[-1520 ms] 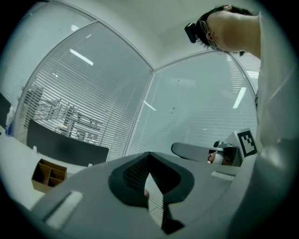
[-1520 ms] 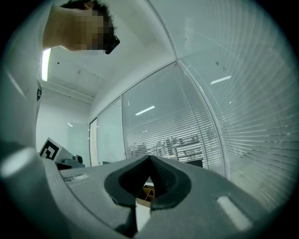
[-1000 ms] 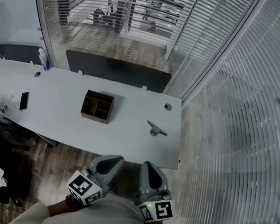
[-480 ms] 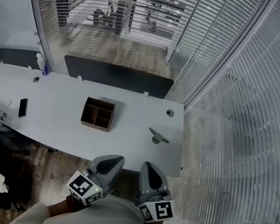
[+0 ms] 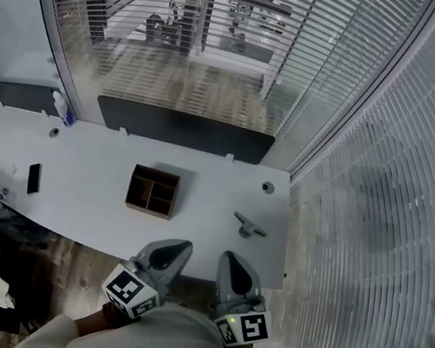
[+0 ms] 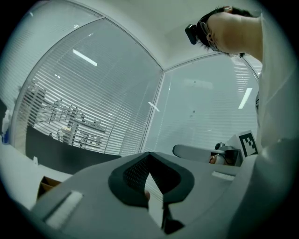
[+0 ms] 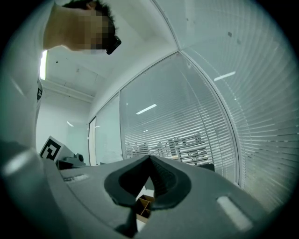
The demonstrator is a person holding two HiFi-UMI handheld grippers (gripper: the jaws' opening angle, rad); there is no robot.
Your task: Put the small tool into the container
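Left gripper (image 5: 174, 246) and right gripper (image 5: 229, 258) are staying clenched and empty while the tabletop (image 5: 90, 188) is drawing closer to them. Small tool (image 5: 248, 225) is lying apart from the container (image 5: 153, 191), on its right.

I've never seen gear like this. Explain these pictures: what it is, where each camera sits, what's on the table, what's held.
There is no robot: a person stands at a white table with a hand-held claw in each hand. The top-down picture comes from a camera on the person's head; the left claw and right claw show low in it. The other two pictures come from cameras riding on each claw, looking along its jaws. Both claws are shut and hold nothing. On the table sit a brown compartmented container, a small grey tool to its right, and a dark flat thing further left, possibly a phone.
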